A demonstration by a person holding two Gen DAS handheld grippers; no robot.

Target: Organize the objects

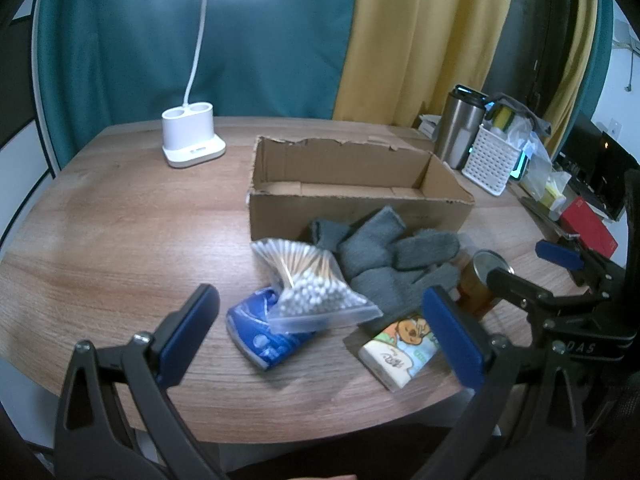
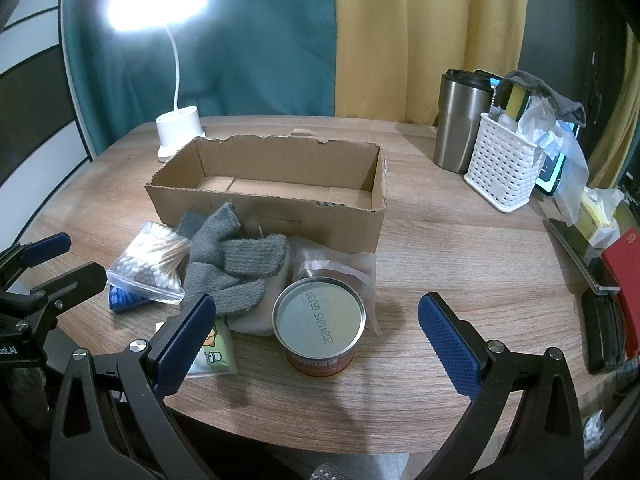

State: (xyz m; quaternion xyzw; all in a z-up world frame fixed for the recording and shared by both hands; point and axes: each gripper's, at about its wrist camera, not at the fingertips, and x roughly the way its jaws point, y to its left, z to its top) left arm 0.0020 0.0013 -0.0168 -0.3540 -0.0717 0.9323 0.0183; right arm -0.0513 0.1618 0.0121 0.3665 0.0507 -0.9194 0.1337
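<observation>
An open cardboard box [image 1: 360,204] [image 2: 264,216] sits mid-table with nothing visible inside. In front of it lie grey knit gloves [image 1: 384,256] [image 2: 232,264], a zip bag of cotton swabs [image 1: 312,284] [image 2: 150,260], a blue packet [image 1: 260,336] [image 2: 122,300], a cartoon tissue pack [image 1: 400,352] [image 2: 214,354], a tin can [image 2: 320,328] [image 1: 480,280] and a clear pouch [image 2: 340,260]. My left gripper [image 1: 320,336] is open, hovering above the swabs and blue packet. My right gripper [image 2: 316,336] is open around the can, not touching it.
A white desk lamp [image 1: 192,140] [image 2: 176,132] stands at the back left. At the right are a steel tumbler [image 2: 460,120] [image 1: 460,128], a white perforated basket [image 2: 500,164] [image 1: 492,160], a red book [image 2: 622,292] and dark cases near the table edge.
</observation>
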